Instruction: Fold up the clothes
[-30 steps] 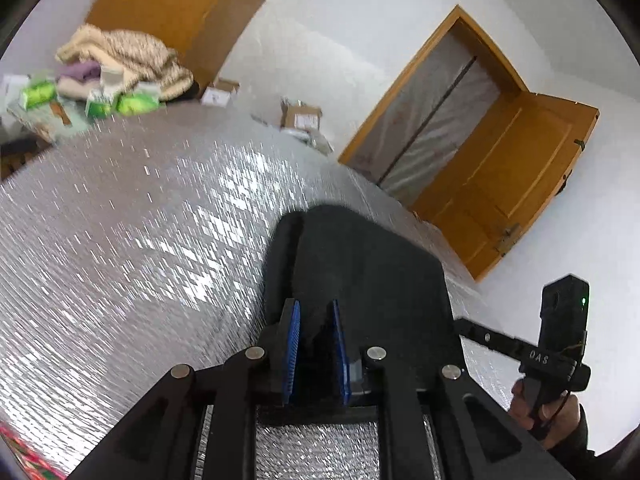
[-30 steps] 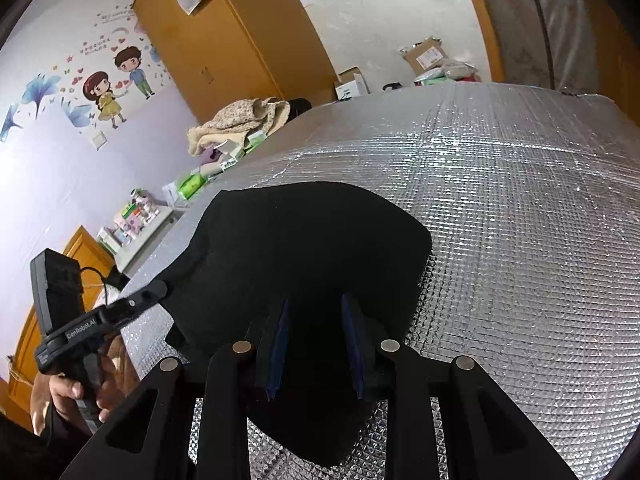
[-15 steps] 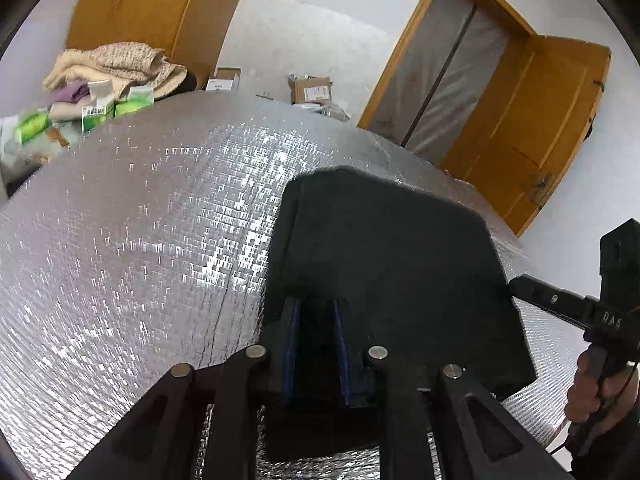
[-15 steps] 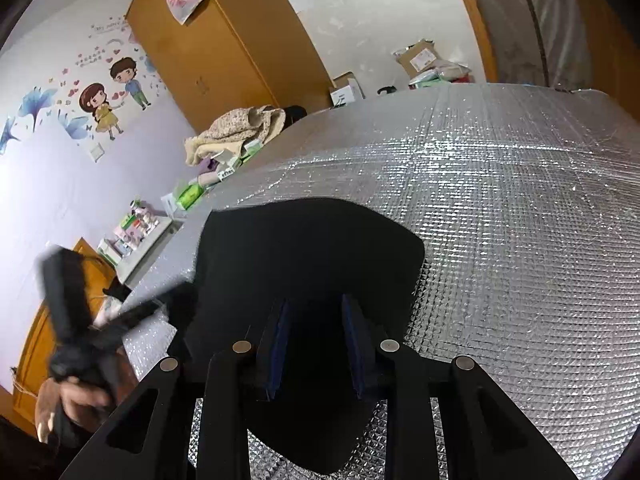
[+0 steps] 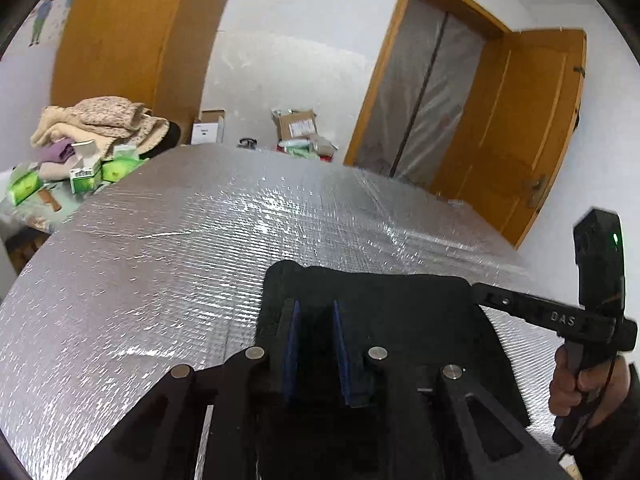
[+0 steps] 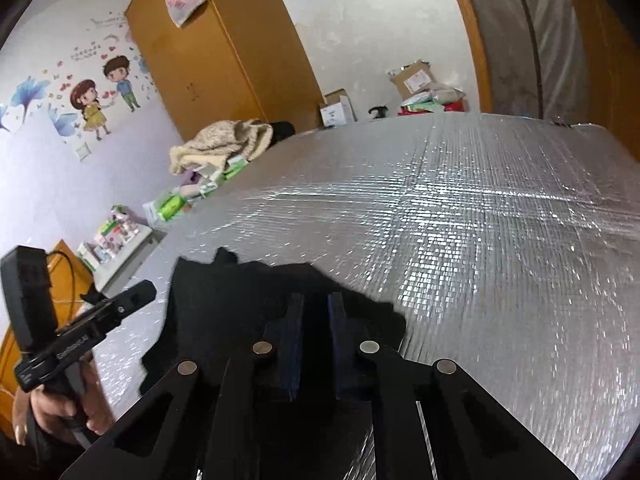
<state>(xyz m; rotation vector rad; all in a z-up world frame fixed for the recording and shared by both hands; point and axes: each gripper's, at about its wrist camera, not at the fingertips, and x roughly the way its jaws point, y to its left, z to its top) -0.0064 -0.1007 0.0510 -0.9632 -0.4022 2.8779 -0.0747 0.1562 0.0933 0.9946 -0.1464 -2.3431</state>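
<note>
Lying low in both frames on the silver foil desk (image 5: 160, 260), the black garment (image 5: 400, 300) runs between the left gripper (image 5: 315, 344) jaws, which pinch it, and between the right gripper (image 6: 316, 340) jaws, which are closing on it. Bare foil spreads towards the upper frame. Only the right view shows the wall stickers (image 6: 100, 96).

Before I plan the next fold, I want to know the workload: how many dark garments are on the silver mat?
1. The black garment lies at the near edge of the silver mat, between both grippers. The beige pile beyond the mat is a separate heap; more could hide there.
</note>
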